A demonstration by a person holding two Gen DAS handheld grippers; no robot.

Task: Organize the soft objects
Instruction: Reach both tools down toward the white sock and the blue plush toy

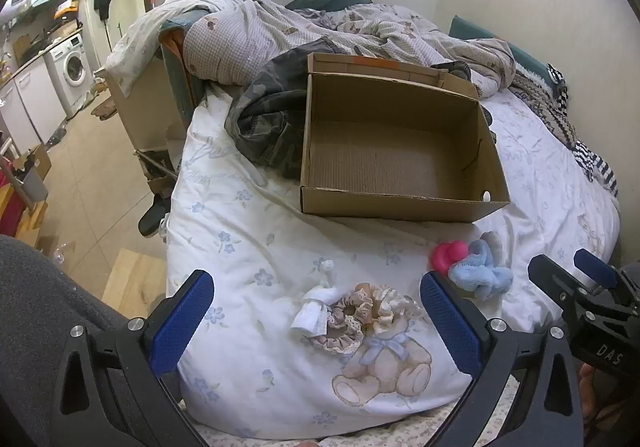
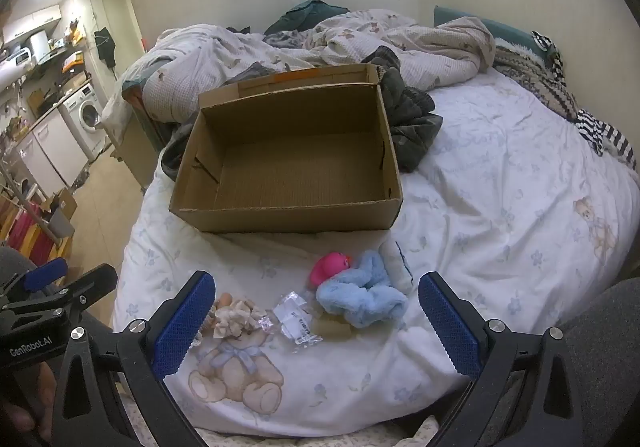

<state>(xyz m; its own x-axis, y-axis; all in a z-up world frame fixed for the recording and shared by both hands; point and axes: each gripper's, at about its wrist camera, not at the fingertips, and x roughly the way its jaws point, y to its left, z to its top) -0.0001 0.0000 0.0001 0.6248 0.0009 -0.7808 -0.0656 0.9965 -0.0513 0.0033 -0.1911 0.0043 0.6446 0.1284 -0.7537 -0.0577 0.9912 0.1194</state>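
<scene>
Both grippers, left gripper [image 1: 316,321] and right gripper [image 2: 316,321], hover with fingers released over scrunchies [image 1: 362,313] and blue plush [image 2: 362,297] near the bed's [image 2: 500,207] front edge, before an empty cardboard box [image 2: 288,215].

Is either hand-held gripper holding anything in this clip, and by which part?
Nothing is held. The left hand-held gripper and right hand-held gripper are both open above the bed.

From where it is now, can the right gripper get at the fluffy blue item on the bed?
Probably yes. The right gripper is open, and the fluffy blue item lies on the bedsheet just ahead between its fingers, uncovered. The pink toy touches its far side, away from the approach.
</scene>
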